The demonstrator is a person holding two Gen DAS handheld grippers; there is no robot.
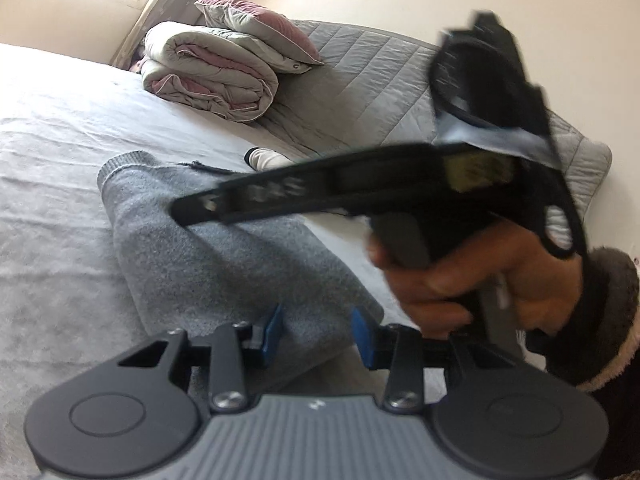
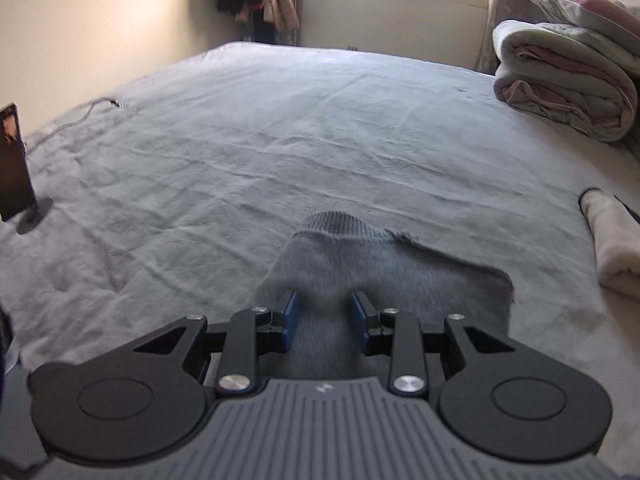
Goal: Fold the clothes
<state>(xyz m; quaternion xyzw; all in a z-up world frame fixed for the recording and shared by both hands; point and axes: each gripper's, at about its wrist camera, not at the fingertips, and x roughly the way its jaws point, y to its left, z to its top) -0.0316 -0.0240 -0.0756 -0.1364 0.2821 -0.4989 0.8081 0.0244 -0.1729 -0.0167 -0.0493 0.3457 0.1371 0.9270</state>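
A grey knit sweater (image 1: 224, 256) lies on the bed's pale sheet (image 1: 52, 168), its ribbed edge (image 2: 334, 222) pointing away from me. In the left wrist view my left gripper (image 1: 317, 334) sits at the sweater's near end, blue pads pressed on bunched knit. My right gripper (image 1: 180, 210), held by a hand (image 1: 460, 276), crosses that view blurred, its tips on a raised ridge of the sweater. In the right wrist view my right gripper (image 2: 324, 316) is shut on a fold of the grey sweater (image 2: 440, 280) that rises between its pads.
A folded pink-and-grey duvet (image 1: 208, 68) with a pillow (image 1: 256, 20) on top sits at the bed's far side on a quilted grey blanket (image 1: 380, 72). A rolled cream garment (image 2: 612, 240) lies right of the sweater. A phone on a stand (image 2: 14, 164) and a cable (image 2: 80, 116) are left.
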